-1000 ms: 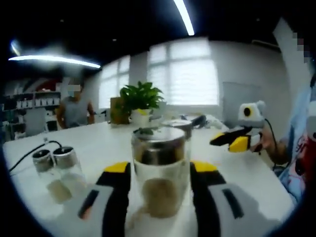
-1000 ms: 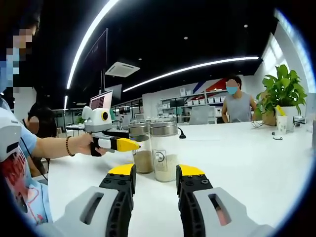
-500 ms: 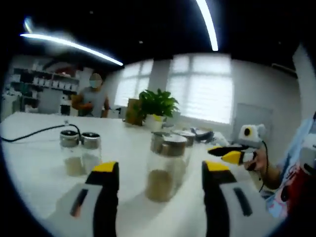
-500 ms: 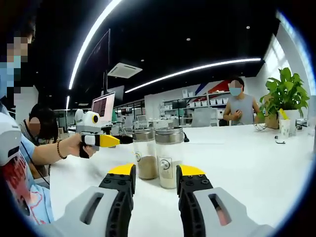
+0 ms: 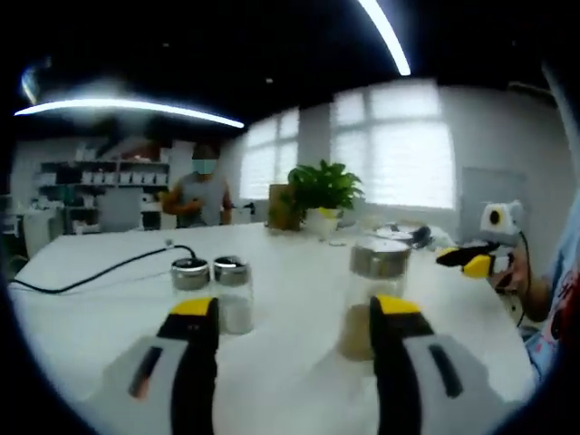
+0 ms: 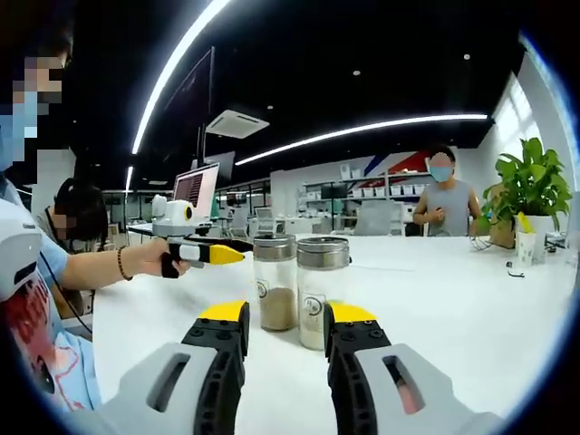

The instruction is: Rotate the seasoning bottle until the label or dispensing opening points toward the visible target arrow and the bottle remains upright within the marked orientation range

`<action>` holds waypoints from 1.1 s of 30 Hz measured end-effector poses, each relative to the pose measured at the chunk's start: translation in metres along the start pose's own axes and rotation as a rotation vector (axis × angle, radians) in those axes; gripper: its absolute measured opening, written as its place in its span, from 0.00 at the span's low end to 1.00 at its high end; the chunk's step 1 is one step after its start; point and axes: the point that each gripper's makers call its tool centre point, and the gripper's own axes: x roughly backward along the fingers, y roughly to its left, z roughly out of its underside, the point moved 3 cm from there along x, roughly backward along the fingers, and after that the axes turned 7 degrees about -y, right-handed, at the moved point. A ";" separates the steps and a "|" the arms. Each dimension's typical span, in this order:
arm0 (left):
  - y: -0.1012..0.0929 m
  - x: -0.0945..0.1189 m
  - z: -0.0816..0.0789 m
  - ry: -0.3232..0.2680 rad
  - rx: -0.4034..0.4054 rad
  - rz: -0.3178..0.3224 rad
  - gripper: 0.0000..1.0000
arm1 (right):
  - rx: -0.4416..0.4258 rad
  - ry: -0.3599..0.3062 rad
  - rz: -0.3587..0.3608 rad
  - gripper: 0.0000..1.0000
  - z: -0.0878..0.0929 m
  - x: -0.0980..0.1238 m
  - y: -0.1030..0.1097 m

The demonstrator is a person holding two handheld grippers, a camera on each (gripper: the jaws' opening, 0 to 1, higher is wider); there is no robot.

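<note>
A glass seasoning bottle point(image 5: 367, 304) with a steel lid and tan powder stands upright on the white table point(image 5: 290, 381), just beyond my left gripper point(image 5: 294, 308), close to the right jaw. The left jaws are open and wide apart, holding nothing. In the right gripper view this bottle point(image 6: 275, 294) stands beside a second similar bottle point(image 6: 323, 292), and both labels face the camera. My right gripper point(image 6: 286, 314) is open and short of the pair, touching neither. The left gripper point(image 6: 204, 252) hovers to their left in a person's hand. I see no arrow mark.
Two smaller shakers point(image 5: 211, 288) stand further left on the table, with a black cable point(image 5: 91, 272) behind them. A potted plant point(image 5: 322, 192) and a standing person point(image 5: 204, 188) are at the far end. The right gripper point(image 5: 476, 261) shows at the right.
My left gripper, shut on the bottle a second ago, has opened, let it go and backed off to the left. The bottle stays upright. The right gripper has barely moved.
</note>
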 end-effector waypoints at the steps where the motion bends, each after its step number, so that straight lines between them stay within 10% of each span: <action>1: 0.002 -0.002 0.000 -0.002 0.009 -0.005 0.72 | -0.002 -0.002 -0.001 0.33 0.000 0.000 0.000; 33: 0.048 -0.074 0.027 0.038 -0.069 -0.109 0.49 | -0.008 -0.021 0.038 0.32 -0.005 0.008 -0.012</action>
